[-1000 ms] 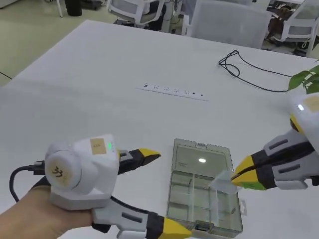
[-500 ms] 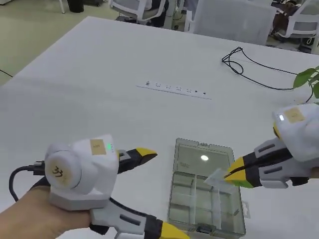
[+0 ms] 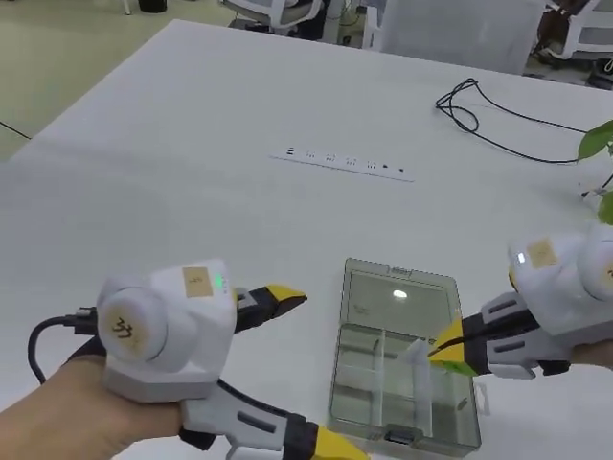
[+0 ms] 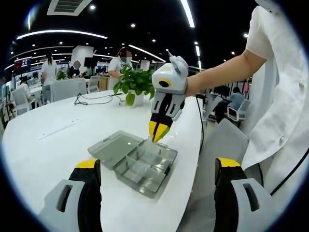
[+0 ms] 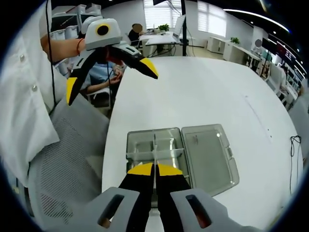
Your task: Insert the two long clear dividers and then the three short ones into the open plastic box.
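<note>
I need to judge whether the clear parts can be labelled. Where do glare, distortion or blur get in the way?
Head view: sharp, but a light glares as a white spot on the lid, and the clear divider in the right hand-held gripper looks faint. Right gripper view: fisheye curves the table; the divider is a thin line. Left gripper view: same curving, plastic box crisp.

On the round end cap (image 3: 131, 326) at the back of my left claw (image 3: 324, 376) I read a dark two-digit mark, seemingly 33, though the digits are small.
</note>
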`<state>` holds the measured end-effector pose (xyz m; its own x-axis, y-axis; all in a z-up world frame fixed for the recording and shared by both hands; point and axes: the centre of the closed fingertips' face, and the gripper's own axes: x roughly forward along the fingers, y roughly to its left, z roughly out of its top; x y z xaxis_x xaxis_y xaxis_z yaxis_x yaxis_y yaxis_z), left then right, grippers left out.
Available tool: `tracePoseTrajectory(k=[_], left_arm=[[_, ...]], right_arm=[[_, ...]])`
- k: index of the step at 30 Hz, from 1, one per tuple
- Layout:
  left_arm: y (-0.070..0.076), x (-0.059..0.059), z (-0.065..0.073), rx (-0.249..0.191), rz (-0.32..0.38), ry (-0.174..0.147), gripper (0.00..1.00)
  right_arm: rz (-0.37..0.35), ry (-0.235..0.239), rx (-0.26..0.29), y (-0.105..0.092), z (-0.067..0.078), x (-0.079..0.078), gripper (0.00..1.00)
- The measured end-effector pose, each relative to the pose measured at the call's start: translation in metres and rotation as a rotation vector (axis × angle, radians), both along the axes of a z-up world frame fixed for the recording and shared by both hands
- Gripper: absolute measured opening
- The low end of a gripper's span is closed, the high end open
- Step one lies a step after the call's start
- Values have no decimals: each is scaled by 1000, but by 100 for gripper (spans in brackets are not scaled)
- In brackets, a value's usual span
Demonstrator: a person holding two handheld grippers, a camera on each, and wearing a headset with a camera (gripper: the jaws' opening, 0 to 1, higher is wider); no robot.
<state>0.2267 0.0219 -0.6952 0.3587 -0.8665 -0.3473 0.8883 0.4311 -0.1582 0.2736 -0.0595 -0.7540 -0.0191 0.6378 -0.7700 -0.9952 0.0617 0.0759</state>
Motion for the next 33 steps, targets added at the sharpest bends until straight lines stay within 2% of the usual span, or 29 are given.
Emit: tracePoseTrajectory(k=[11,17,33], left_arm=[[-4,1,1,-10,-5,7,100],[-4,0,-1,-9,-5,13,100],[-5,1,-3,-9,-12,17,99]], right_arm=[[-5,4,12,-1,-11,2,2],[61,-39,32,2,-12,-2,2],[96,-60,34,9,-17,-4,2]])
